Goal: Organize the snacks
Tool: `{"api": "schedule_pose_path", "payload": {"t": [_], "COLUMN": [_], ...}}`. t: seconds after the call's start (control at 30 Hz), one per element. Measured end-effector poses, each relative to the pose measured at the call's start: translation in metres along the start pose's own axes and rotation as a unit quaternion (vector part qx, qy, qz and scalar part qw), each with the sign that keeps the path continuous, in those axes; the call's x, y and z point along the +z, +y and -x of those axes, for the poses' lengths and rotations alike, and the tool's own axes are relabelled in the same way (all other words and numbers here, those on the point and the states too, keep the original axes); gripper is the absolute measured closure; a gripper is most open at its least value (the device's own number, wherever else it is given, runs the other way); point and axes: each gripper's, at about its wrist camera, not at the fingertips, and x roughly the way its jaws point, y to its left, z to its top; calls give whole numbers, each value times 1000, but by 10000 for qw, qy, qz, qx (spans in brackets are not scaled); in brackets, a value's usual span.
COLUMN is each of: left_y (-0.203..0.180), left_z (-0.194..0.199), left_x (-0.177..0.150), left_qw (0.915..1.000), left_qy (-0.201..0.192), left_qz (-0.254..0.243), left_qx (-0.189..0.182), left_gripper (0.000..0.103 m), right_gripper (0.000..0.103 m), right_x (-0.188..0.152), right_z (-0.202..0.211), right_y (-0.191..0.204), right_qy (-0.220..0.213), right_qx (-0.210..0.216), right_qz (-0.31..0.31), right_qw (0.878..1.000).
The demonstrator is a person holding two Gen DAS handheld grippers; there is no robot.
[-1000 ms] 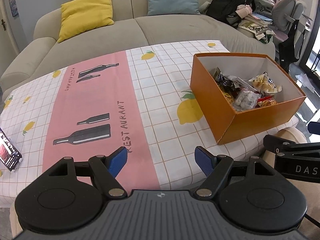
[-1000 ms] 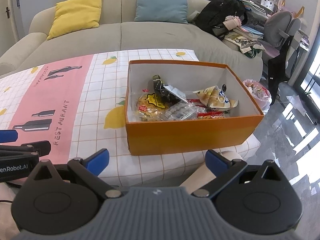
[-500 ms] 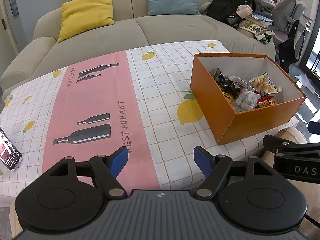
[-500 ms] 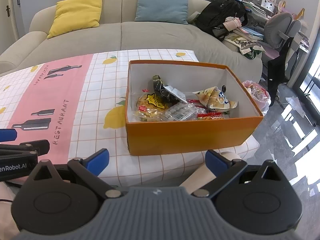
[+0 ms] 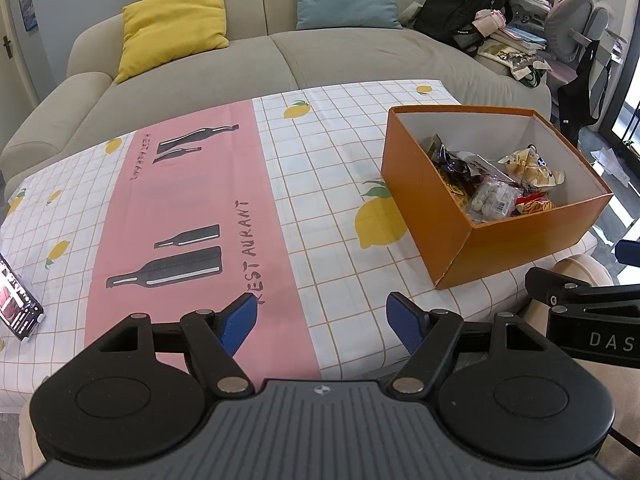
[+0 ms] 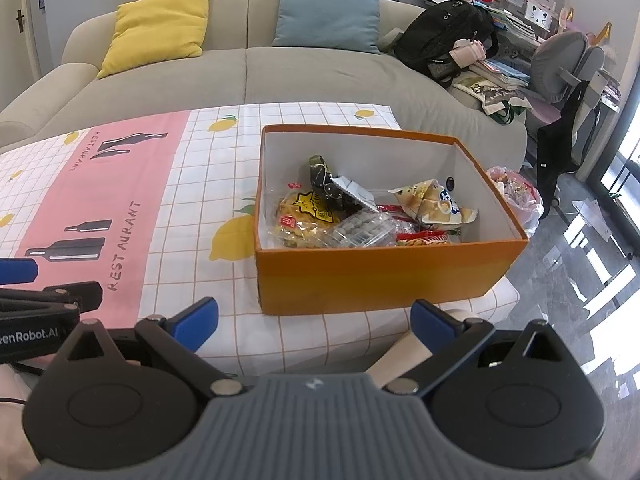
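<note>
An orange box (image 6: 376,276) stands on the right part of the table and holds several snack packets (image 6: 360,216): a yellow bag, a dark wrapper, a clear tray of round sweets, a pale bag. The same orange box (image 5: 516,232) shows at the right in the left wrist view. My left gripper (image 5: 320,314) hangs open over the near table edge with nothing between its blue pads. Right in front of the box, my right gripper (image 6: 314,318) is open and holds nothing either. Each gripper appears at the other view's edge.
The table wears a checked lemon cloth (image 5: 320,184) with a pink stripe. A dark packet (image 5: 18,312) lies at its far left edge. Behind is a beige sofa (image 5: 240,64) with cushions and a black backpack (image 5: 456,8). A chair and clutter fill the right side.
The left gripper's blue pads have drawn very slightly closer together. Nothing else has moved.
</note>
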Motion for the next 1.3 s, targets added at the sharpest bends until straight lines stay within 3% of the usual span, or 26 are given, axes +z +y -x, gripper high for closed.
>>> {"api": "schedule_pose_path", "payload": {"t": [1.3], "left_y": [-2], "left_z": [5], "left_x": [0], "left_qw": [9999], "left_qy": [-107], "left_qz": [-12], "left_qx": [130], "left_gripper": [19], "right_gripper": [4], "right_x": [0], "right_z": [-3], "right_y": [2], "right_qy": [29], "right_qx": [19], "right_qz": [55], "right_qw": [10000]}}
